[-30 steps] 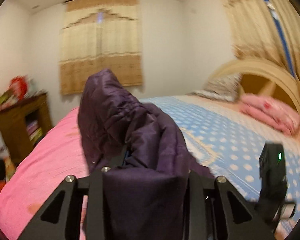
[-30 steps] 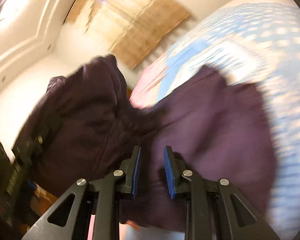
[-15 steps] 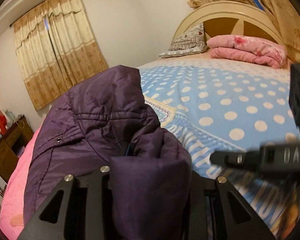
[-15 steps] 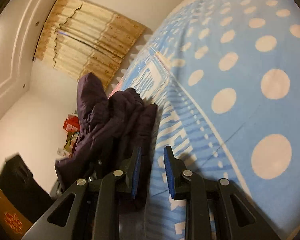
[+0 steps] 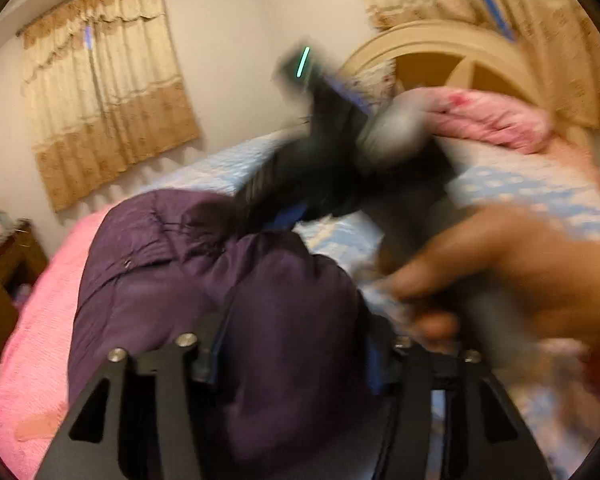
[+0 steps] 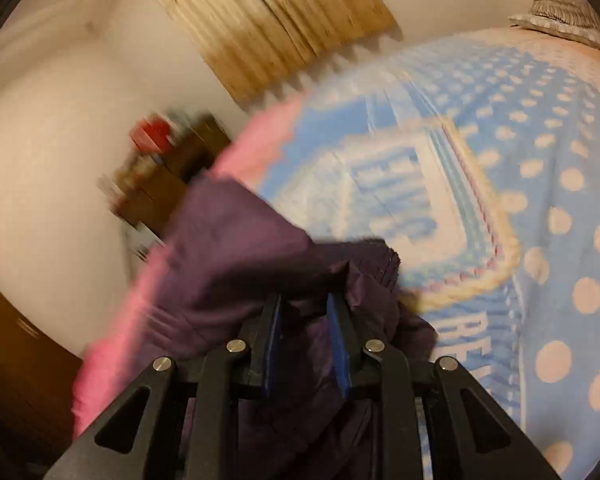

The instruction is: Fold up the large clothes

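A dark purple padded jacket [image 5: 172,280] lies bunched at the near edge of the bed. A thick fold of it fills the gap of my left gripper [image 5: 294,344], whose jaws are opening. My right gripper [image 5: 268,208], blurred by motion, crosses the left wrist view with its tips on the jacket's far side; a hand [image 5: 500,272] holds it. In the right wrist view the right gripper [image 6: 306,320] stands over the jacket [image 6: 240,264] with a narrow gap between its blue pads [image 6: 274,336]. Purple fabric shows in and under that gap.
The blue blanket with pale dots [image 6: 540,160] covers the bed, over a pink sheet [image 5: 40,320] at the left. A folded pink quilt [image 5: 500,120] lies by the arched headboard [image 5: 460,60]. A wooden cabinet [image 5: 4,272] stands left; curtains [image 5: 108,112] hang behind.
The left jaws have spread wider around the jacket fold. The right gripper swung from the open blanket back onto the jacket and now crosses the left wrist view.
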Demonstrator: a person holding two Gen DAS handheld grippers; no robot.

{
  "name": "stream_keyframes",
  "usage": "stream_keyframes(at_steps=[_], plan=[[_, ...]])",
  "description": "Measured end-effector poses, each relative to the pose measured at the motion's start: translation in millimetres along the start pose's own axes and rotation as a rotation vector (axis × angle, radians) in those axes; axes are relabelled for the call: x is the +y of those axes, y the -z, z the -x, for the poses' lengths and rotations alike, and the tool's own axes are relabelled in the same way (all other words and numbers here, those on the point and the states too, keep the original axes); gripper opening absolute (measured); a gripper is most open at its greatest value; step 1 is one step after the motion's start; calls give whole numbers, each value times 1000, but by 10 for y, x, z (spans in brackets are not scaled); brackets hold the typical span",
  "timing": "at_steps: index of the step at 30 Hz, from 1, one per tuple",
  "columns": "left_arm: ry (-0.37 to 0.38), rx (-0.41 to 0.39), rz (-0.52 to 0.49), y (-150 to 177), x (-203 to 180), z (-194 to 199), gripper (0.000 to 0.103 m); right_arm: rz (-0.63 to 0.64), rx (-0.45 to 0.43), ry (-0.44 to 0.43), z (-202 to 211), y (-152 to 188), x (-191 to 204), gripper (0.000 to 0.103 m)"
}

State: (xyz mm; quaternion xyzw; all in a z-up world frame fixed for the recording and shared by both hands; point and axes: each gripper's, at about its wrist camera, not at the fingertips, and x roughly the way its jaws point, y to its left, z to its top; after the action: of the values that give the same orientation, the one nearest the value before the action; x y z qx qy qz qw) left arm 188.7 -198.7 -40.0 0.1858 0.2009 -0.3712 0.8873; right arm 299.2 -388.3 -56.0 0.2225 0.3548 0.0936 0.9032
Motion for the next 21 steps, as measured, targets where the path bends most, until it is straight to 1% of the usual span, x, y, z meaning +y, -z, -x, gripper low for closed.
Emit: stream_keyframes(at_steps=[1,2,3,4,5,6,7,8,9,10,11,12,13,15,16,17,18,20,21], plan=[[31,-12,6,31,44,147,73,24,-22,31,-64,90,10,22],[63,-21,21,71,106,352,78,43,-54,49,-65,154,27,22],[84,-30,34,90,152,467,86,54,-74,58,-49,199,43,22],[105,-45,74,99,273,632,90,68,-106,68,-41,275,70,22],[104,-53,113,88,383,721,91,68,-131,67,-29,329,31,22],[92,-64,170,51,555,808,91,62,-149,60,4,403,6,22],[64,-75,223,-3,725,857,92,41,-173,37,13,469,-34,22],[13,-85,272,-83,907,867,93,29,-180,26,5,480,-69,22],[-57,-86,305,-164,1060,834,95,19,-183,19,16,490,-83,22],[-132,-78,331,-267,1218,749,96,16,-181,18,21,466,-84,22],[-178,-60,346,-369,1349,616,96,16,-180,23,21,481,-64,22],[-193,-44,353,-443,1418,497,96,15,-179,25,36,462,-80,22],[-218,-11,364,-550,1506,270,96,10,-178,23,22,471,-96,22],[-234,47,376,-655,1549,-136,96,-15,-178,7,15,477,-140,22],[-245,81,383,-667,1532,-346,96,-32,-177,-7,17,427,-182,22],[-245,114,389,-635,1493,-502,96,-47,-176,-20,60,464,-198,22],[-228,162,397,-592,1423,-708,96,-61,-175,-32,38,449,-247,22],[-198,244,402,-457,1305,-939,94,-87,-175,-46,50,470,-312,22],[-201,238,415,-432,1273,-961,95,-95,-176,-48,55,479,-331,22]])
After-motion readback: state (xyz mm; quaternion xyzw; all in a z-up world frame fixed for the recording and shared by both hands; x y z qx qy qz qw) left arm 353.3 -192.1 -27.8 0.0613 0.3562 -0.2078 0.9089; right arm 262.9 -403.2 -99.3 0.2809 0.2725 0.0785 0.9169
